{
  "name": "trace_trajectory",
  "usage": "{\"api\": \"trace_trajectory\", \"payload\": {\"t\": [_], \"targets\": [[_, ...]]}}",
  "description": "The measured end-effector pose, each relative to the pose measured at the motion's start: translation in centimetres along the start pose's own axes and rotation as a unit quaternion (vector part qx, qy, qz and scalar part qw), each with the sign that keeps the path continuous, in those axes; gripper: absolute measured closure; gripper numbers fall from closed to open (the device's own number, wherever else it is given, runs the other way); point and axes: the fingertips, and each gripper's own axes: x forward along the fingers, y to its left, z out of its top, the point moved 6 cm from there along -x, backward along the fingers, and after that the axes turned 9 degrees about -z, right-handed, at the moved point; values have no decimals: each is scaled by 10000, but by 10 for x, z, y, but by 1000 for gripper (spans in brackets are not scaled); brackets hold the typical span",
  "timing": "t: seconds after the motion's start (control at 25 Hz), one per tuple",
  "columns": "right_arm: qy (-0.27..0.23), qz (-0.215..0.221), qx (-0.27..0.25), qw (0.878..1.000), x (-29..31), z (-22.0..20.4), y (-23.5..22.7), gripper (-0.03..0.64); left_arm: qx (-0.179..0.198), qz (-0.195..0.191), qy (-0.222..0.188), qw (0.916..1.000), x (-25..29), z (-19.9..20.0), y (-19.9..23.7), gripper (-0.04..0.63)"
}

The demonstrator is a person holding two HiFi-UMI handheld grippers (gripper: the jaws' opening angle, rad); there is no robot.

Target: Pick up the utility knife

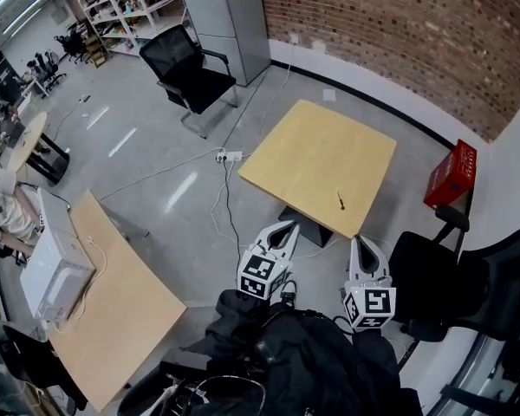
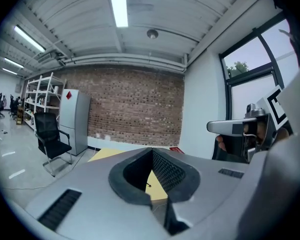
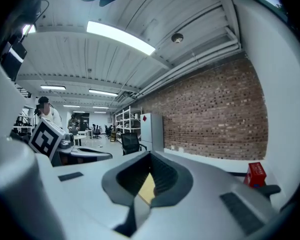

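Jaws closed and empty on left gripper [image 1: 285, 227] and right gripper [image 1: 363, 243]; utility knife [image 1: 339, 200] lies on table [image 1: 312, 150].

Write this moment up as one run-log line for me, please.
stage: pre-grasp | left gripper: jaws shut, empty | right gripper: jaws shut, empty | utility knife: on wooden table, untouched

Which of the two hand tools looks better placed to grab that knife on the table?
Probably the right gripper: the utility knife lies nearer it than the left gripper. Both are shut, short of the table.
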Motion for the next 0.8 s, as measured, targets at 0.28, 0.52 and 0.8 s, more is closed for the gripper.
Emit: {"api": "trace_trajectory", "payload": {"t": [0.28,0.52,0.8], "targets": [[217,-87,-23,9997,73,0,10,614,-242,-163,143,9995,36,-2,67,594],[485,-154,-85,9987,110,-8,12,614,-438,-190,225,9986,59,-8,106,594],[843,-167,-81,9963,133,-25,3,614,-617,-338,400,9967,83,-22,116,594]]}}
